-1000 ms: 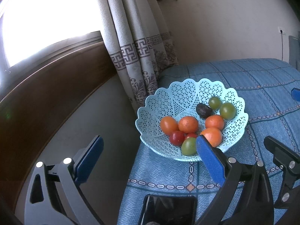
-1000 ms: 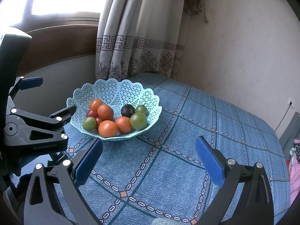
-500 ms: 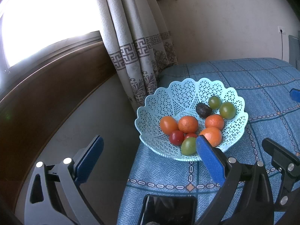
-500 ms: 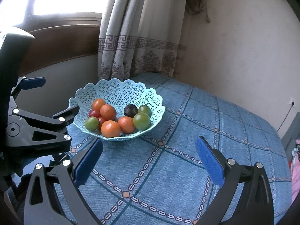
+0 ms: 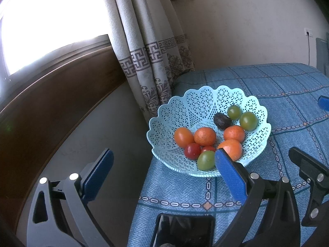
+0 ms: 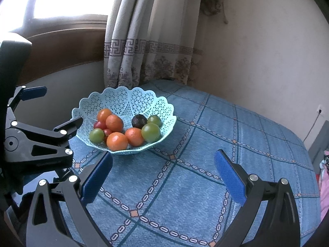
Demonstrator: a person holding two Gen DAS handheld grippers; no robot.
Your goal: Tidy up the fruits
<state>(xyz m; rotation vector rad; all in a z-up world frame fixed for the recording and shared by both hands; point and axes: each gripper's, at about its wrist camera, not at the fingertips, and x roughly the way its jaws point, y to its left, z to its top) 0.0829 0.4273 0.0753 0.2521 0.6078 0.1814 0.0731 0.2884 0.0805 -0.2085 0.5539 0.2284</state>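
Observation:
A pale blue lattice basket (image 5: pixel 197 105) stands near the left corner of a table covered in blue cloth (image 6: pixel 216 135). It holds several orange fruits (image 5: pixel 205 136), green fruits (image 5: pixel 248 120), small red ones (image 5: pixel 192 150) and one dark wrinkled fruit (image 5: pixel 222 121). My left gripper (image 5: pixel 164 173) is open and held short of the basket's near rim, with nothing in it. In the right wrist view the basket (image 6: pixel 125 103) lies ahead to the left. My right gripper (image 6: pixel 163 175) hovers open and empty over the bare cloth.
A patterned curtain (image 5: pixel 148 51) hangs behind the basket, beside a brown wooden window ledge (image 5: pixel 51 103). The table's left edge drops off just left of the basket. A dark glossy slab (image 5: pixel 183 230) lies at the near edge. The cloth stretches right toward a wall socket (image 6: pixel 320 111).
The right wrist view wobbles slightly. The basket, the fruits and both open grippers stay where they were.

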